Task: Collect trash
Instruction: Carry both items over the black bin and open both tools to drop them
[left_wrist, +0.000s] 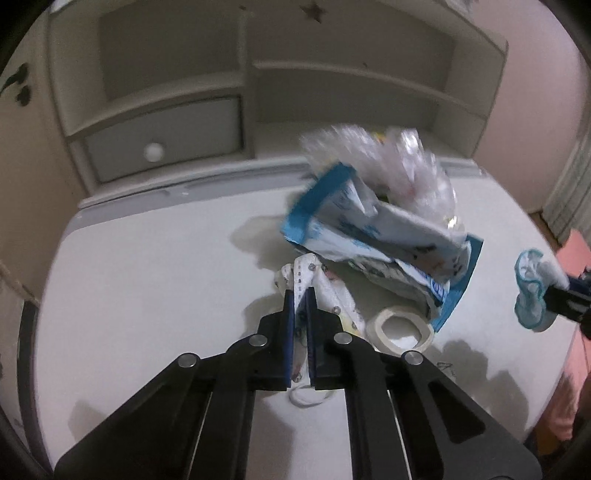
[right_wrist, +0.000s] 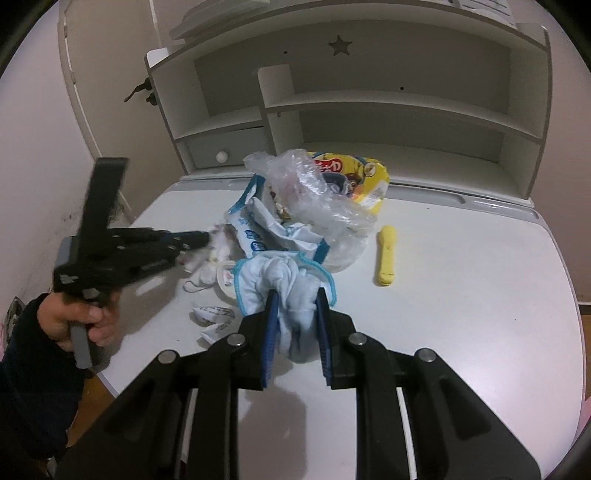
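Note:
My left gripper is shut on a white patterned face mask whose ear loop hangs under the jaws. Behind the mask lie a blue-and-white wrapper, a clear plastic bag and a roll of white tape. My right gripper is shut on a bunched white cloth with blue trim, lifted off the white desk. In the right wrist view the left gripper comes in from the left, a hand on its grip. The right gripper with its cloth shows at the left wrist view's right edge.
A yellow snack packet lies behind the plastic bag. A yellow stick-like item lies to the right and a crumpled paper near the front left. A white shelf unit with a knobbed drawer stands at the desk's back.

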